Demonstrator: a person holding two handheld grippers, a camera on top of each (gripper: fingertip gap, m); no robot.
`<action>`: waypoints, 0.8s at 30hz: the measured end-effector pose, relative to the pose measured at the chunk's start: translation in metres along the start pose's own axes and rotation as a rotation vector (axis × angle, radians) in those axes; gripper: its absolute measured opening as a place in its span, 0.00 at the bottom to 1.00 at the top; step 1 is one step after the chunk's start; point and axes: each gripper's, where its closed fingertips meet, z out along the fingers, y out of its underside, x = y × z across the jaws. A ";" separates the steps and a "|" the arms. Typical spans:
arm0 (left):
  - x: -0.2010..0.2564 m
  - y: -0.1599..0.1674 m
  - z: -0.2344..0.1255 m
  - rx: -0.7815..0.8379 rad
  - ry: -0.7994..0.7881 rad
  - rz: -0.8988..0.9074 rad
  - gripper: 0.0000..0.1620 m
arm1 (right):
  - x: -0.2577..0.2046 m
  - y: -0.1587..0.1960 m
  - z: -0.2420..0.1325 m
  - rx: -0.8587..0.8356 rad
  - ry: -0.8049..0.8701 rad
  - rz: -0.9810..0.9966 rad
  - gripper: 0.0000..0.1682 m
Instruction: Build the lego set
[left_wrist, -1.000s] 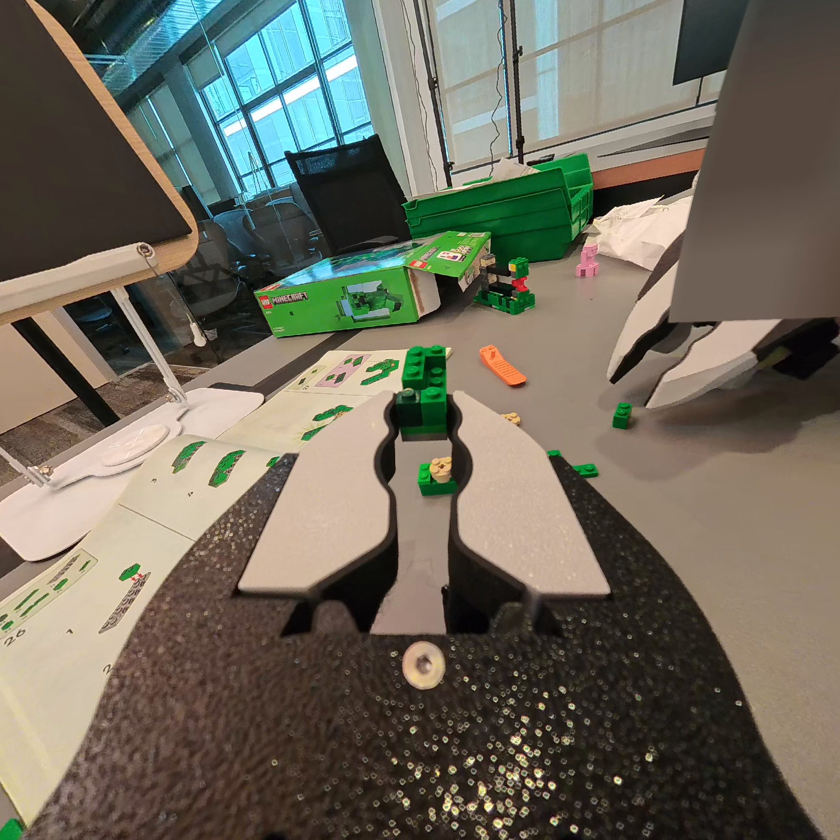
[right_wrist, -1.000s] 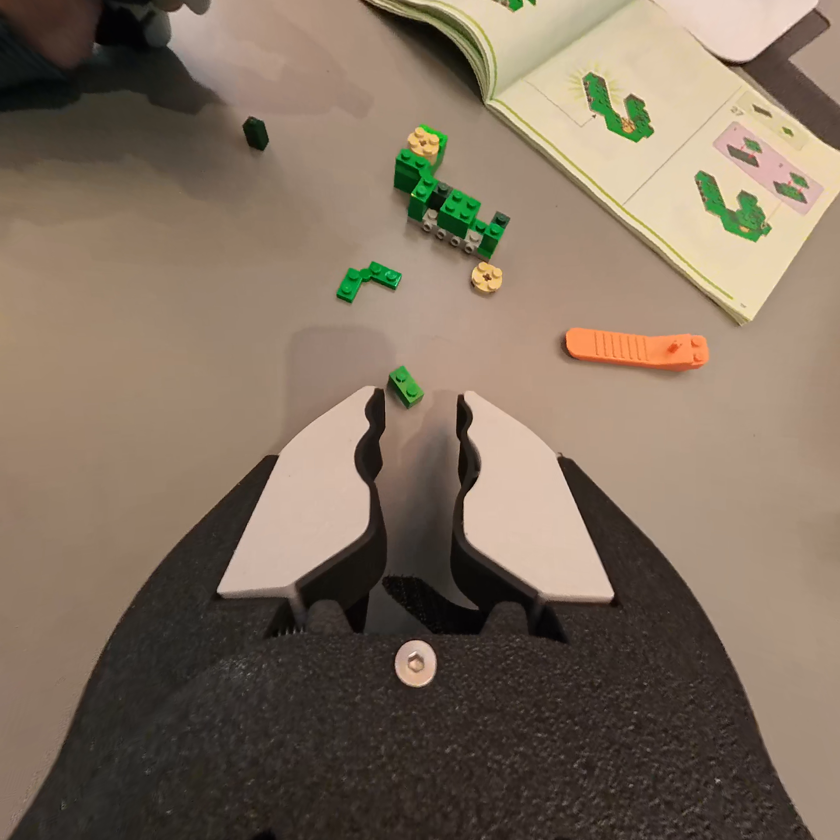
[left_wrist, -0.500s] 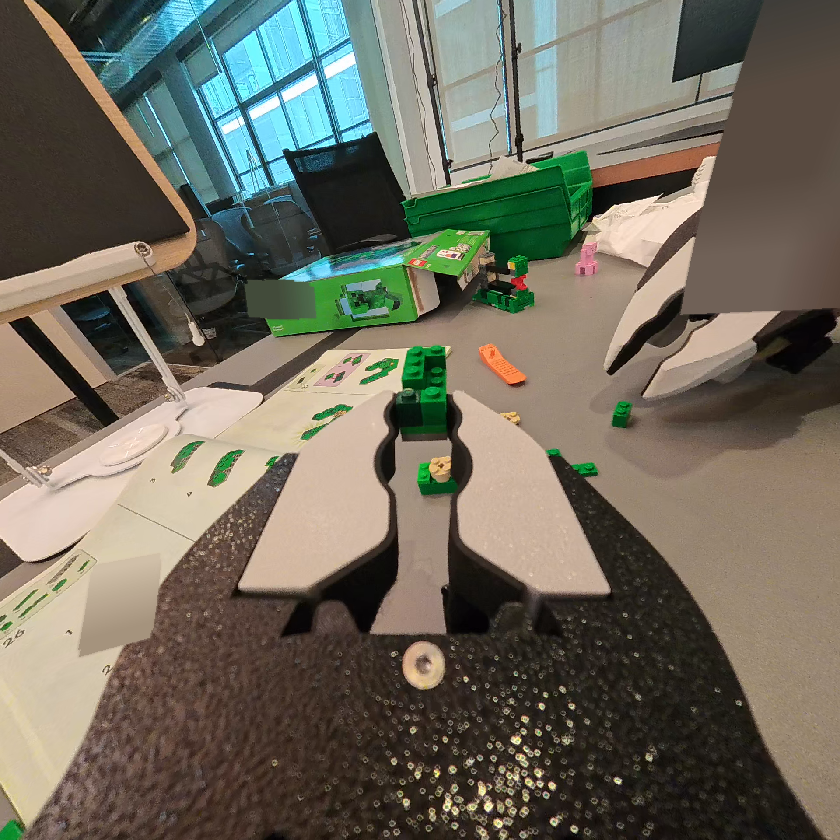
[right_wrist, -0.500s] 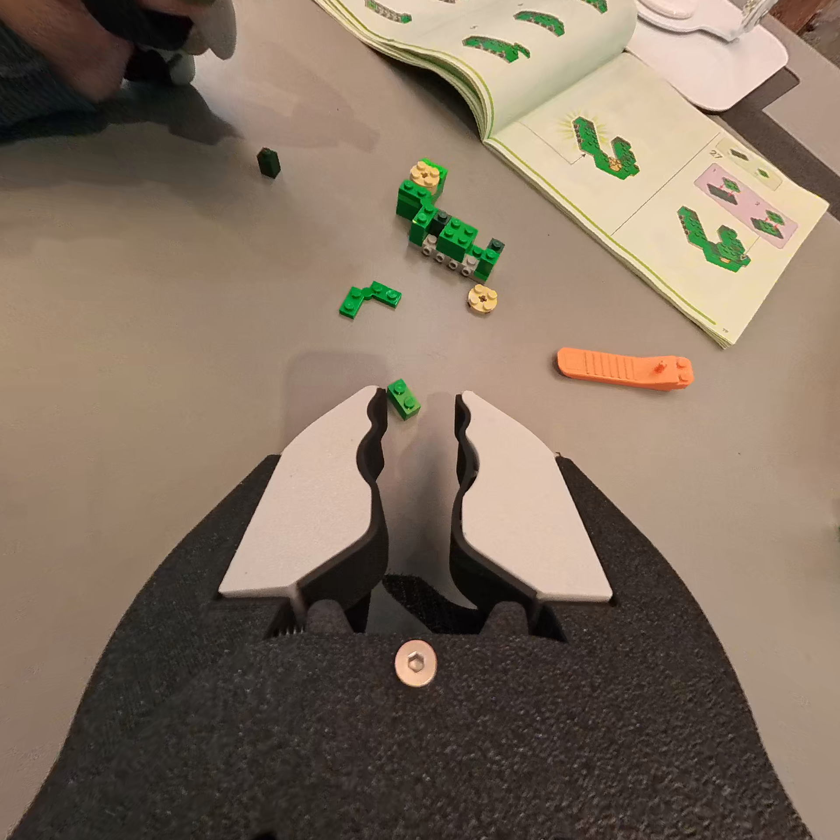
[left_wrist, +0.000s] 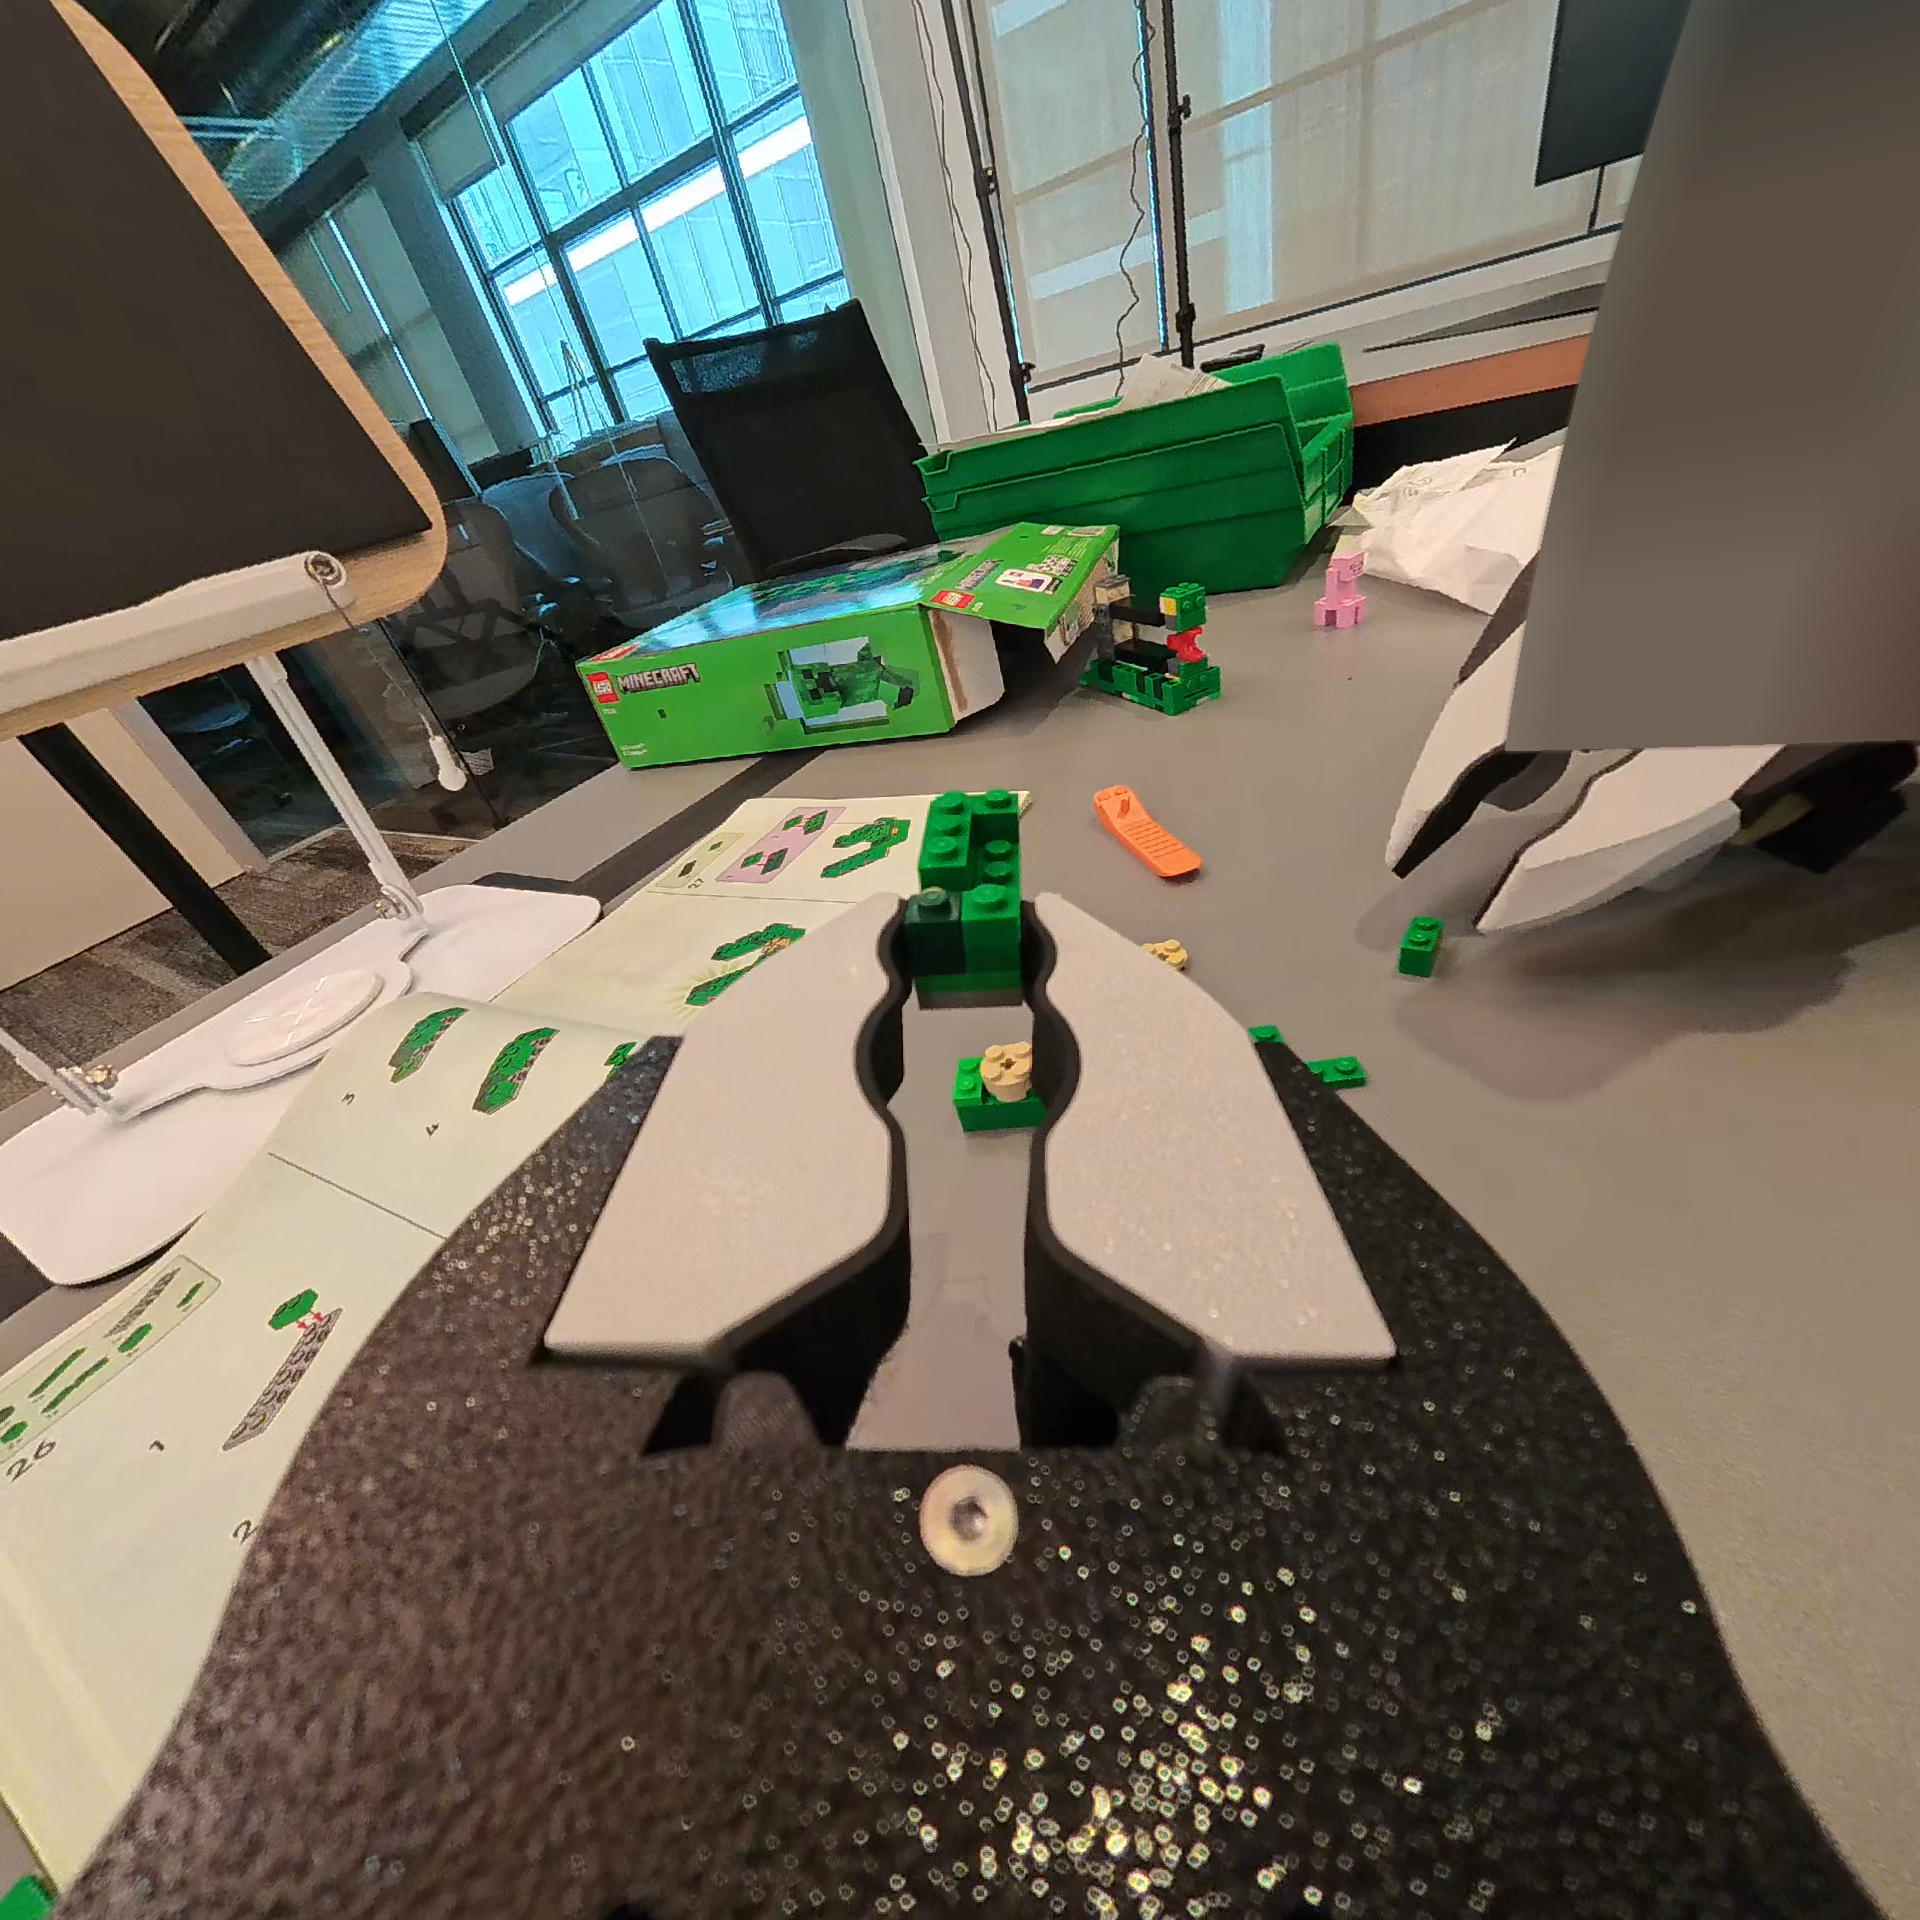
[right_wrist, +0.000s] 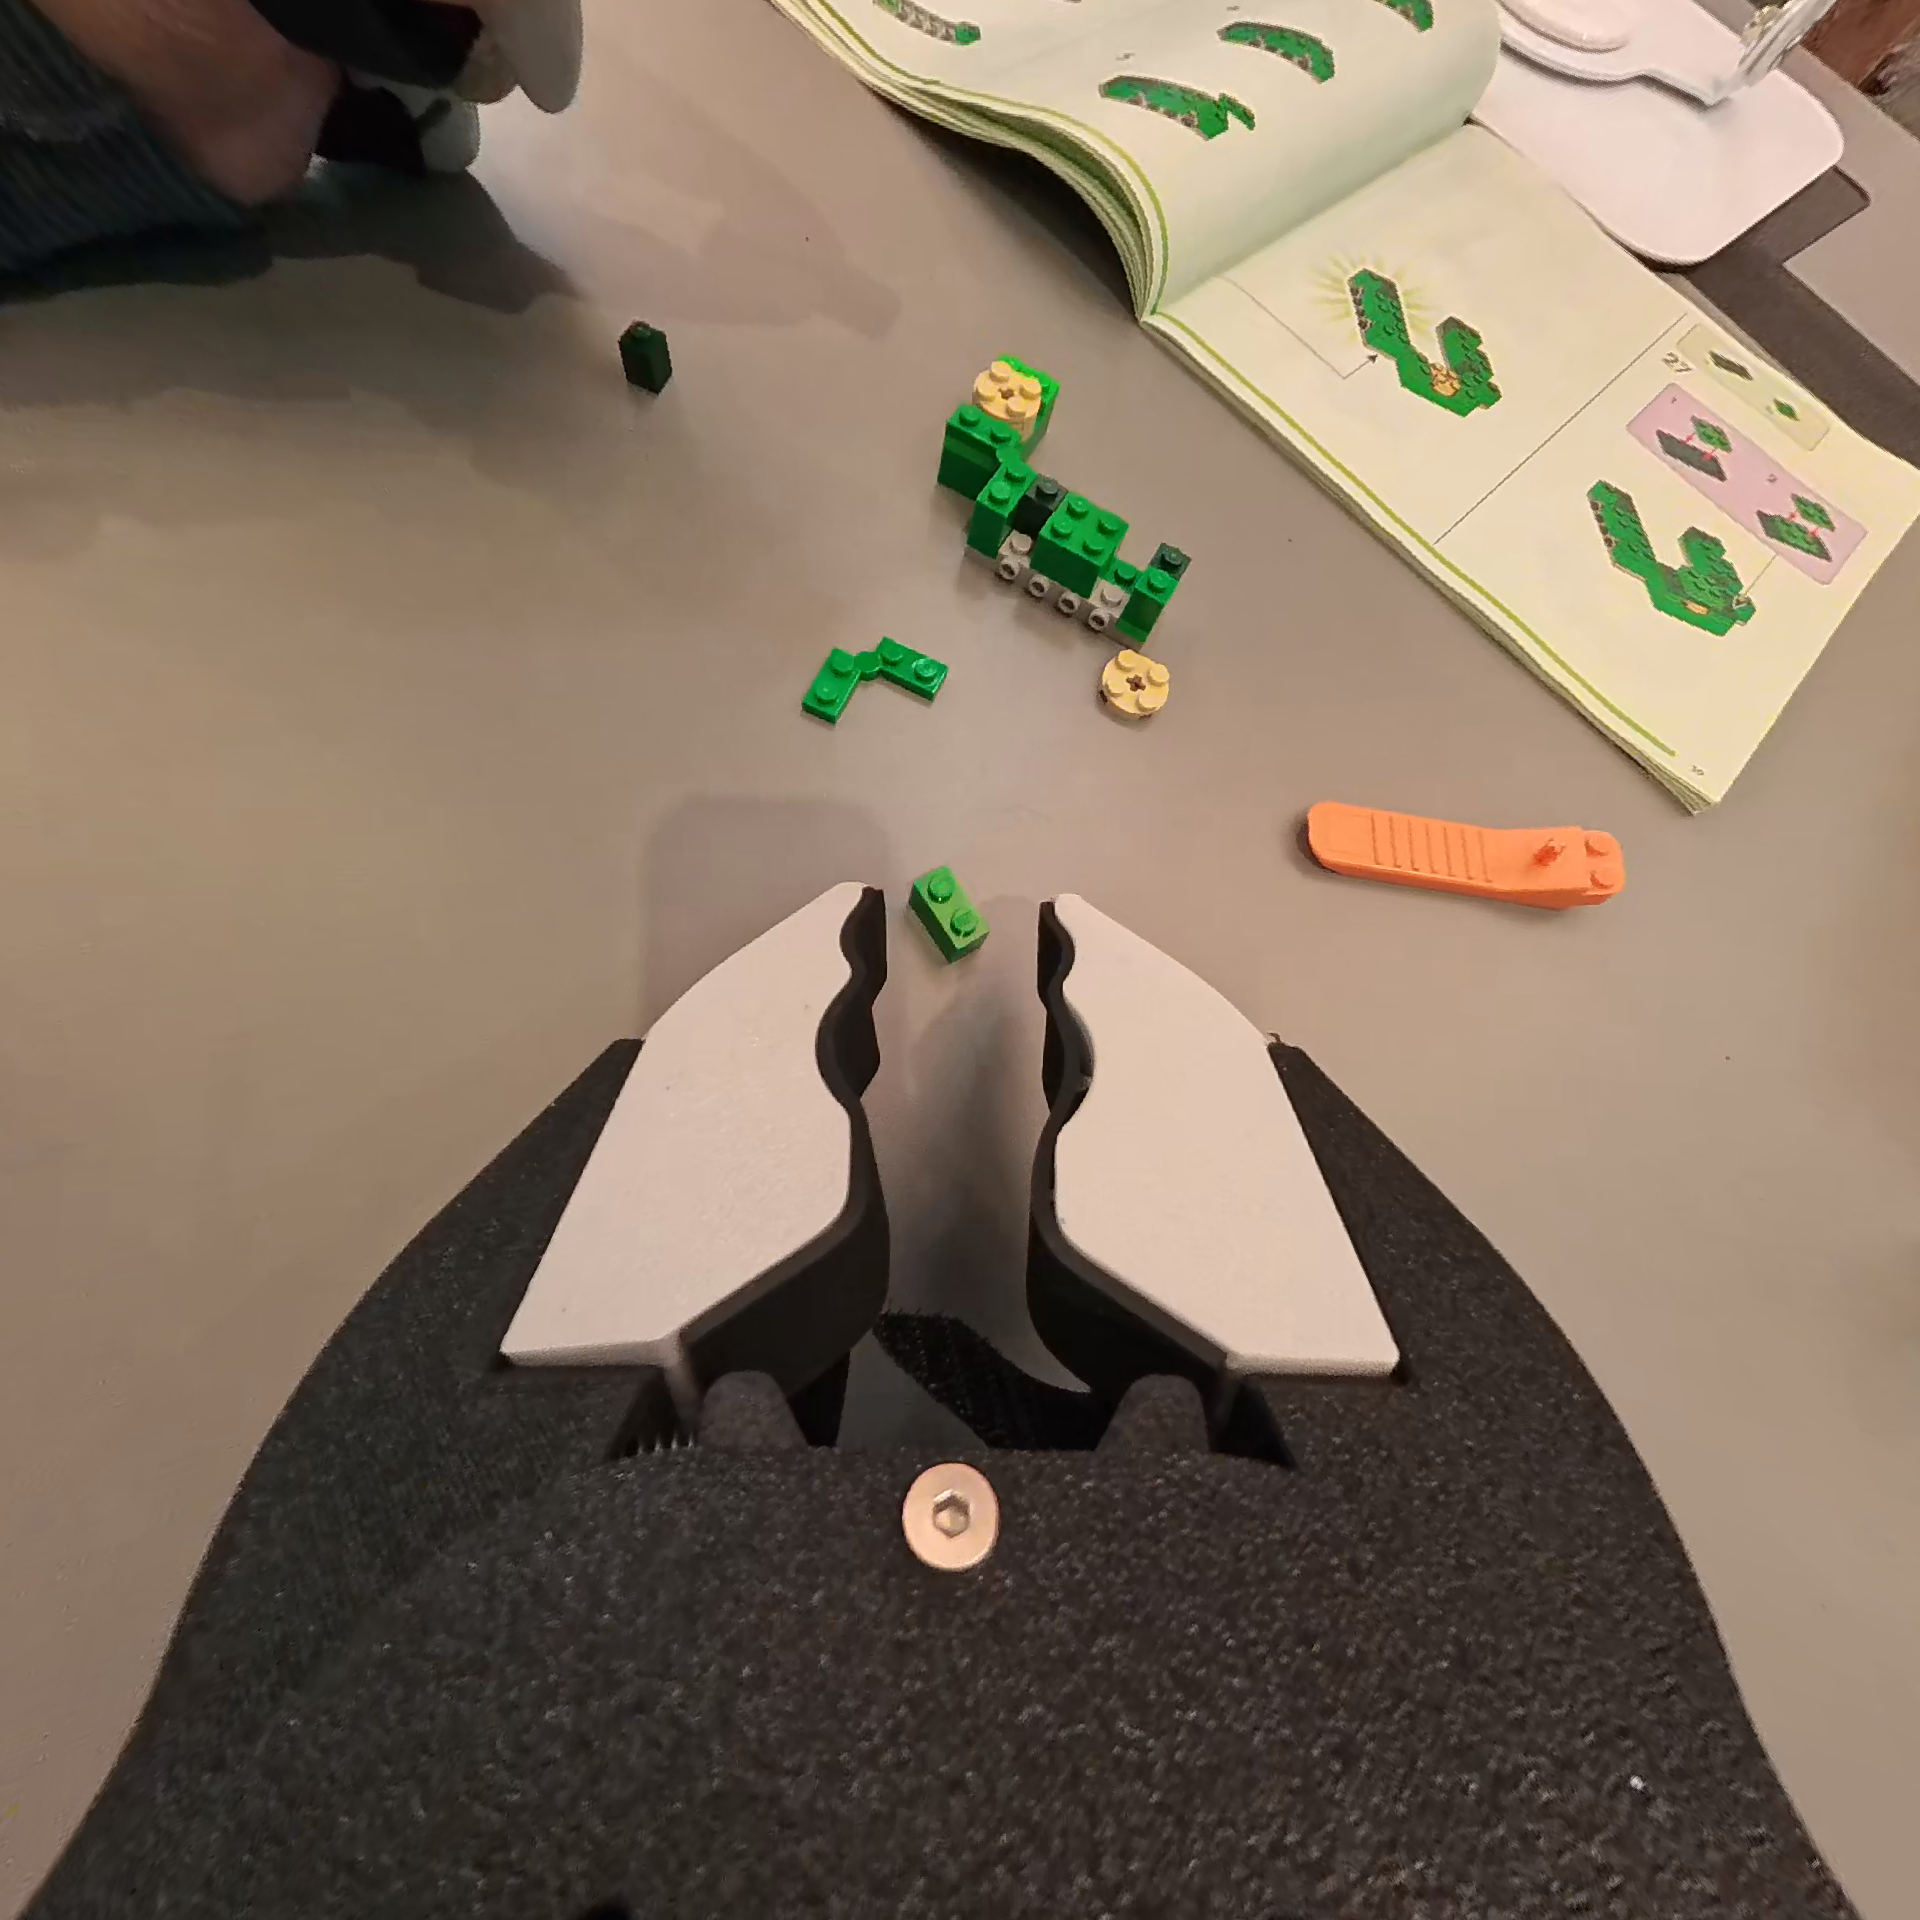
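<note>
A partly built green lego assembly (right_wrist: 1060, 520) with a tan round stud at one end lies flat on the grey table; in the left wrist view the lego assembly (left_wrist: 971, 894) shows beyond my fingertips. My left gripper (left_wrist: 966, 909) is open and empty, well short of it; it shows at the top left of the right wrist view (right_wrist: 530, 62). My right gripper (right_wrist: 961, 899) is open, low over the table, with a small green two-stud brick (right_wrist: 949, 914) lying between its fingertips, nearer the left one. The right gripper (left_wrist: 1444, 894) and the brick (left_wrist: 1420, 943) also show in the left view.
Loose on the table: a green L-shaped plate (right_wrist: 873, 675), a tan round piece (right_wrist: 1135, 684), a dark green brick (right_wrist: 644, 356), an orange brick separator (right_wrist: 1455, 852). The open instruction booklet (right_wrist: 1455, 364) lies beyond. The set's box (left_wrist: 790, 675), green bins (left_wrist: 1143, 488) and a small finished model (left_wrist: 1153, 644) stand farther back. The left gripper's tips are roughly 15 centimetres from the right gripper's. The right tips stand about 6 centimetres off the green L-shaped plate (right_wrist: 873, 675).
My right gripper has moved forward, so the two-stud brick now lies between its tips instead of just beyond them. The left gripper has not moved.
</note>
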 end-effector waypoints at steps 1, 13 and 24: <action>0.000 0.000 0.000 0.000 0.000 0.000 0.12 | 0.000 0.000 0.000 0.002 -0.001 -0.002 0.16; 0.000 0.000 0.000 -0.001 0.001 0.002 0.12 | -0.005 -0.006 -0.001 0.038 -0.011 -0.021 0.16; 0.000 0.000 0.000 -0.002 0.001 0.003 0.12 | -0.008 -0.009 -0.001 0.059 -0.008 -0.043 0.16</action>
